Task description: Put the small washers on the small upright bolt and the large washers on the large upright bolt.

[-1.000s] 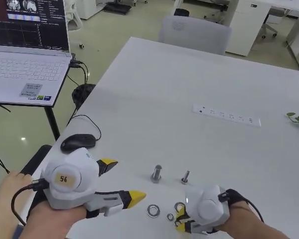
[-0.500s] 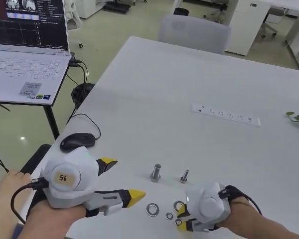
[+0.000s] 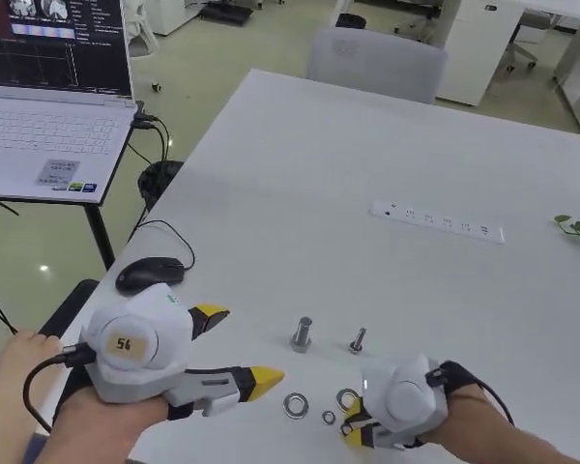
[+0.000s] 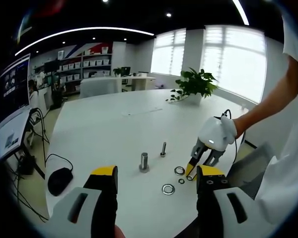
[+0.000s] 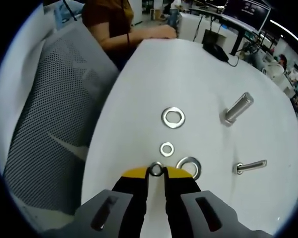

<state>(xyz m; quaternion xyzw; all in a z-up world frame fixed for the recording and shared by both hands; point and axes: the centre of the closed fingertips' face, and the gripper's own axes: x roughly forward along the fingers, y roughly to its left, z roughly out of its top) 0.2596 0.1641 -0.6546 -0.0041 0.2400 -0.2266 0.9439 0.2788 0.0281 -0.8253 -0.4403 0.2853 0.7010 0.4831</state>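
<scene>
Yellow-tipped right gripper (image 5: 156,172) pinches a small washer (image 5: 156,168); a large washer (image 5: 188,167) lies just beside its tip, the large bolt (image 5: 237,109) and small bolt (image 5: 251,166) stand farther ahead. Left gripper (image 4: 156,172) hovers wide open.

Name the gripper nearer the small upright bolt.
Right. The right gripper, shut on a small washer, is just short of the small bolt; the left gripper, open, lies past the large bolt.

I'm working in an open-plan office: long white desks (image 3: 367,155), a laptop (image 3: 48,116), a grey office chair (image 3: 377,63), a power strip (image 3: 437,222), a potted plant (image 4: 191,84) beside big windows (image 4: 233,59).
</scene>
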